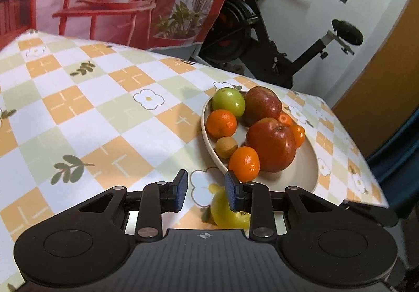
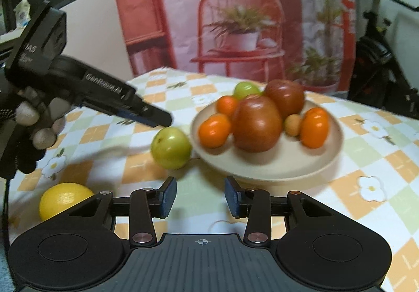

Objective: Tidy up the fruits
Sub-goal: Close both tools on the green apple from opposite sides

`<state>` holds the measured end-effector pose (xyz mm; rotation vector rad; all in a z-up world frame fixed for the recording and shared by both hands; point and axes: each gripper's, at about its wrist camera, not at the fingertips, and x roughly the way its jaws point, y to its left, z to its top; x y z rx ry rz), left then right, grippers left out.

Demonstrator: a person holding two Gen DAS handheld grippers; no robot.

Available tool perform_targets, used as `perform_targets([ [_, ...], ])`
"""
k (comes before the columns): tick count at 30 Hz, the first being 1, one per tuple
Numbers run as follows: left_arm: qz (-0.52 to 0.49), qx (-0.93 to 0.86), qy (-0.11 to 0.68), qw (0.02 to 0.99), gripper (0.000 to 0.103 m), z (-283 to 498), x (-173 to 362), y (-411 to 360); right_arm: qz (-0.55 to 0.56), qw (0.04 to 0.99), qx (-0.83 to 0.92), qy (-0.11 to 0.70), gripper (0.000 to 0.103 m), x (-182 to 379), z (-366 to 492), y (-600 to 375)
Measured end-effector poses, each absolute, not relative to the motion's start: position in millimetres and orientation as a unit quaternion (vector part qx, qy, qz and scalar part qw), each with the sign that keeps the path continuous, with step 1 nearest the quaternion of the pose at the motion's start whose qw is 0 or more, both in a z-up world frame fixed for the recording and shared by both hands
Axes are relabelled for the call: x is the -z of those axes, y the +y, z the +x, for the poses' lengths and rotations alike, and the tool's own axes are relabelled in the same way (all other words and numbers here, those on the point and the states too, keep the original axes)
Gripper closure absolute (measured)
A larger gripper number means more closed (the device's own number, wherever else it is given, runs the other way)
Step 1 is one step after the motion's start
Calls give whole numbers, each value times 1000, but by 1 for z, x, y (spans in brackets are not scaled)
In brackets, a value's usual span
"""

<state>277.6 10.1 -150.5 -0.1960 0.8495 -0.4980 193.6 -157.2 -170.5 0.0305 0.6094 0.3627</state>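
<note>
A beige plate holds two red apples, several tangerines, a green fruit and a small brown fruit. Another green fruit lies on the tablecloth just left of the plate. My left gripper hovers right over it, its jaws a narrow gap apart and pressing on nothing. A lemon lies at the near left. My right gripper is open and empty, in front of the plate.
A gloved hand holds the left gripper. The table's far edge runs behind the plate, with an exercise bike and a printed backdrop beyond it. Checked tablecloth stretches to the left of the plate.
</note>
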Motion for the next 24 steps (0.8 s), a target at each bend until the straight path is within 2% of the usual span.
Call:
perform_targets([
  [2,-110,247,410,871,75,280,154,13,21,933,-188,307,67,172,198,-152],
  [24,-130,313,413,845,75,273,161,15,10,917,-208,340,70,177,231,-124],
])
